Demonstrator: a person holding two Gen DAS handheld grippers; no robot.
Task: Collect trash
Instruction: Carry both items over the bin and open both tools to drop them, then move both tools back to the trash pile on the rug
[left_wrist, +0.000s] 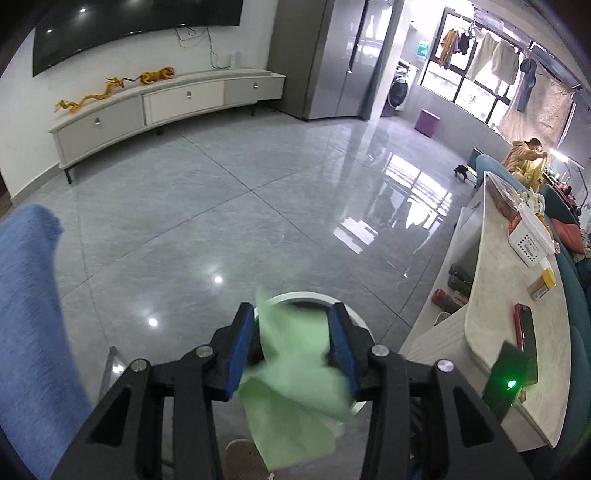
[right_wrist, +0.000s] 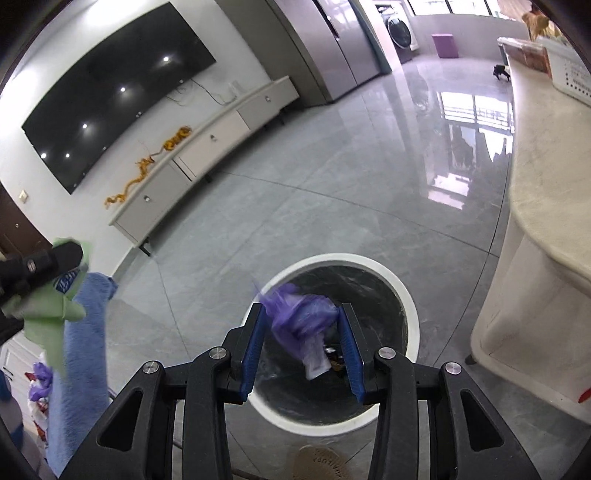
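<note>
**Two light, soft pieces of trash held over the bin**

Nearest in the right wrist view, the right gripper (right_wrist: 301, 341) stands partly open, and a crumpled purple plastic bag (right_wrist: 295, 317) sits between its blue pads, with a whitish scrap hanging under it. The bag reaches both pads, so I judge it is held, though the blur makes the contact at the left pad hard to confirm. It hangs directly above the mouth of the round white bin (right_wrist: 402, 295), inside the near part of the rim. Some small dark trash already lies on the bin's bottom.

In the left wrist view, the left gripper (left_wrist: 291, 336) is also partly open, with a green paper sheet (left_wrist: 295, 365) between its pads. The sheet is blurred and droops down past the jaws. Whether the pads press on it I cannot tell. Behind it only the far rim of the bin shows, so the sheet seems to be at the near edge of the bin, not clearly over the middle.

Both things look very light, soft and easy to crush. They will not break. The bag may be slippery and may cling to a pad. The paper will flutter. Each is best gripped at its bunched middle, not at a loose corner.

Further off, a marble counter (left_wrist: 513, 280) runs along the right, and a low cabinet (left_wrist: 166, 107) stands at the far wall.
</note>
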